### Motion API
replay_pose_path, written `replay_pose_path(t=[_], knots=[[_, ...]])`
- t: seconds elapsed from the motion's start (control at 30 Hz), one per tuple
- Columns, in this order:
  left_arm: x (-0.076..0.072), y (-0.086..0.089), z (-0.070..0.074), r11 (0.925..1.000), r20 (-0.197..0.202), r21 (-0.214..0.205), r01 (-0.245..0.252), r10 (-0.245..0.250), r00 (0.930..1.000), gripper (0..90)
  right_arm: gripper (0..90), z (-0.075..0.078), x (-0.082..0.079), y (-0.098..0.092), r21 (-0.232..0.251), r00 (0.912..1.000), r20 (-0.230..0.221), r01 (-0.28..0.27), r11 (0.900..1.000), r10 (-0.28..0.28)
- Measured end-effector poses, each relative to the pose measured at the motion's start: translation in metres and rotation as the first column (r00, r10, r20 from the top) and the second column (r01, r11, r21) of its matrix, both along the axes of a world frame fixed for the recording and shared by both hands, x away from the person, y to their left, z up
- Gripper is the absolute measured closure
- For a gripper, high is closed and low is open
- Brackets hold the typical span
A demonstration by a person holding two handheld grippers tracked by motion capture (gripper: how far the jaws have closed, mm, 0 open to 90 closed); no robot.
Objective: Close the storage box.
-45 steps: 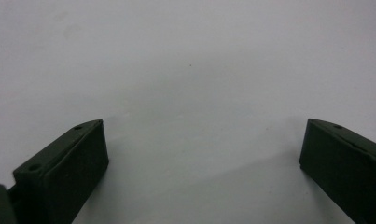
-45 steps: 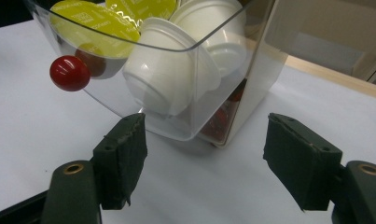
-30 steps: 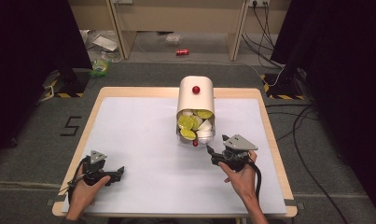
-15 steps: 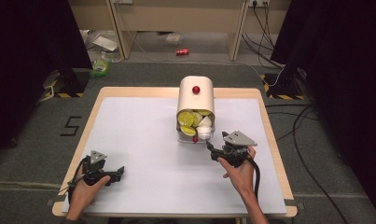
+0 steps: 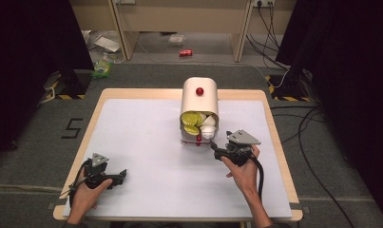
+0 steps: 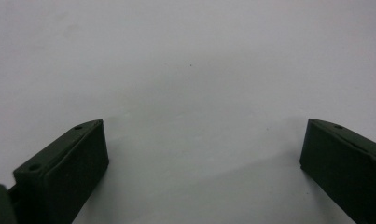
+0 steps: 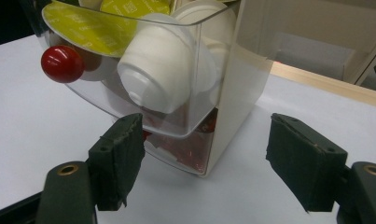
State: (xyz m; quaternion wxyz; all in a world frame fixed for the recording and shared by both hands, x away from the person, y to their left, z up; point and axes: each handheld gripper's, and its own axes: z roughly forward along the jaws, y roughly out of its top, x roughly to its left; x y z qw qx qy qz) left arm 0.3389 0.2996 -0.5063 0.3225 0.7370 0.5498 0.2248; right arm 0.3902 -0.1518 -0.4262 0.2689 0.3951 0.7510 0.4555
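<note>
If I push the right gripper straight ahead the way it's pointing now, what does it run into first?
Most likely the lower front corner of the capsule dispenser. The right gripper has open jaws that have just been opening, nothing between them, and that corner sits straight ahead, below the clear drawer of pods. Depth is hard to judge.

Beyond my tongs, a white-topped wooden table (image 5: pixel 132 123) stands on grey carpet (image 5: pixel 37 190); pale wooden furniture (image 5: pixel 179 14) lines the far wall, black curtains (image 5: pixel 32 38) flank both sides, a red can (image 5: pixel 185 53) lies on the floor.
</note>
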Motion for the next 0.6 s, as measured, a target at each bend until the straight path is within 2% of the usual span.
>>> replay_pose_path(t=[0.6], knots=[[0.0,0.0,0.0,1.0,0.0,-0.002,-0.001,0.001,1.0,0.0,28.0,-0.001,0.013,0.003,0.008,0.9996,0.007,0.027,0.9996,-0.027]])
